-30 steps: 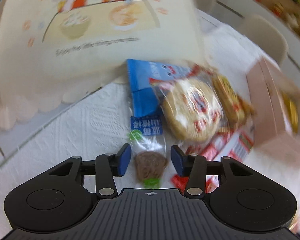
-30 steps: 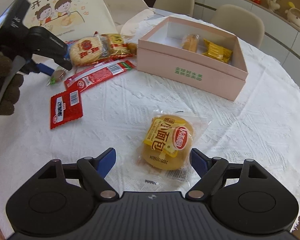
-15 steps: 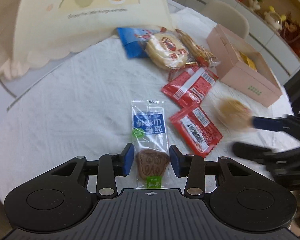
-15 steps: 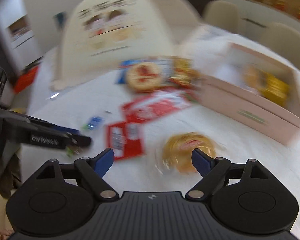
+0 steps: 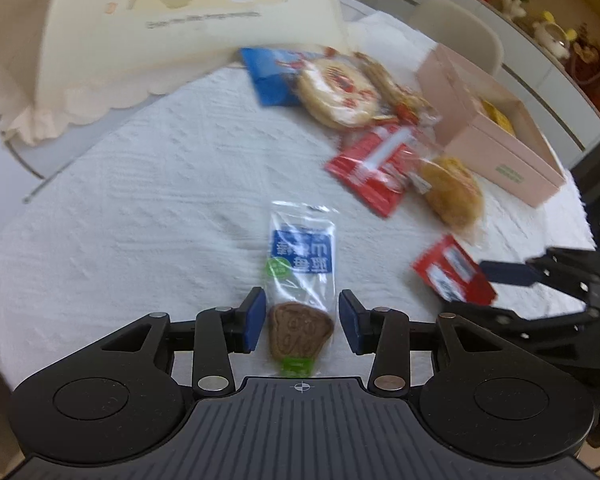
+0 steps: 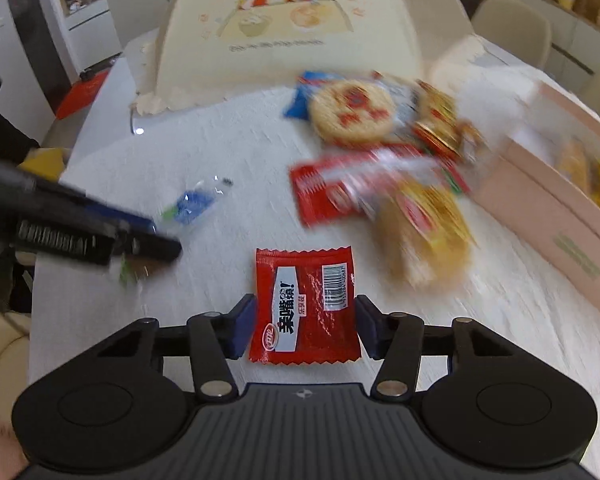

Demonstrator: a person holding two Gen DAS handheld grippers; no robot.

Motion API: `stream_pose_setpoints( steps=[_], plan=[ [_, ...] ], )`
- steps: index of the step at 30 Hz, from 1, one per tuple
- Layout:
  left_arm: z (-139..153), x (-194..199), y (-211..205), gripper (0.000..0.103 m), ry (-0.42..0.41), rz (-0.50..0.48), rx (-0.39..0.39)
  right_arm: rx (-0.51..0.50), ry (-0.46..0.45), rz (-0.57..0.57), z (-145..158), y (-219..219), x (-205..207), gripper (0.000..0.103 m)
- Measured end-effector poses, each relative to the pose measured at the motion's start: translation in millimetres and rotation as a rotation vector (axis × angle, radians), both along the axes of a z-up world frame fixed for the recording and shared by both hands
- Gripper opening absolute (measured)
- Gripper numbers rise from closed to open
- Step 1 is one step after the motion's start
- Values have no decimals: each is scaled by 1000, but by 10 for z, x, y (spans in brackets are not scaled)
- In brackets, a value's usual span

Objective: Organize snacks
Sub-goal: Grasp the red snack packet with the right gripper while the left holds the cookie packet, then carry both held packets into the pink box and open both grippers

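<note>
Straddling a clear biscuit packet (image 5: 302, 280) on the white tablecloth (image 5: 140, 220), the left gripper (image 5: 302, 322) has its pads just off the wrapper, jaws apart. The right gripper (image 6: 305, 326) has just been closing around a small red sachet (image 6: 304, 306), its pads at the sachet's edges; whether they press on it I cannot tell. Beyond lie a round bun (image 6: 424, 236), more snacks and the pink box (image 6: 548, 216).
</note>
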State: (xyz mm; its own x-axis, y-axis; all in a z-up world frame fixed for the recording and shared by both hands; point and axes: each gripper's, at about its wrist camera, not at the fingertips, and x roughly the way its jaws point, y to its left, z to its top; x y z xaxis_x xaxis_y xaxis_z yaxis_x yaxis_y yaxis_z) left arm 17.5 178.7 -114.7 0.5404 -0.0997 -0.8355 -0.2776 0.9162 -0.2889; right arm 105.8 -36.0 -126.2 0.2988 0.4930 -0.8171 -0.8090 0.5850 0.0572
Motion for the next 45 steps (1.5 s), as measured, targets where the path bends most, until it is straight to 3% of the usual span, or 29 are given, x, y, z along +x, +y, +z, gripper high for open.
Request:
stream_pose_setpoints(
  steps=[3,7,10,12,15,17,20,25,30,36,45],
  plan=[
    [-4,90,-177,45,0,-61,-9,-57,-64,-45,5,-372,-61,59],
    [-8,245,-461,45,3,-161,-36,-182,-234,-117,-33,-728,-141,71],
    [3,294,-666,45,14,-230,-17,-260,-335,-223,-55,-902,-118,72],
    [18,281,-752,45,17,-259,20,-230,-298,-306,-27,-1029,-33,72],
    [35,224,-786,45,22,-284,62,-62,-89,-381,45,-1177,90,73],
    [23,207,-783,45,35,-299,64,8,4,-417,41,-1170,188,73],
    [-15,213,-802,45,43,-322,80,-1,-10,-485,-34,-1007,344,75],
    [-29,257,-871,46,47,-318,96,-43,-19,-466,-196,-759,492,87],
    [-34,279,-870,47,55,-308,88,-13,14,-462,-195,-824,542,86],
    [-46,282,-855,48,53,-315,85,44,25,-457,-12,-973,410,58],
    [-28,247,-930,42,46,-304,138,87,-10,-423,306,-1180,38,56]
  ],
)
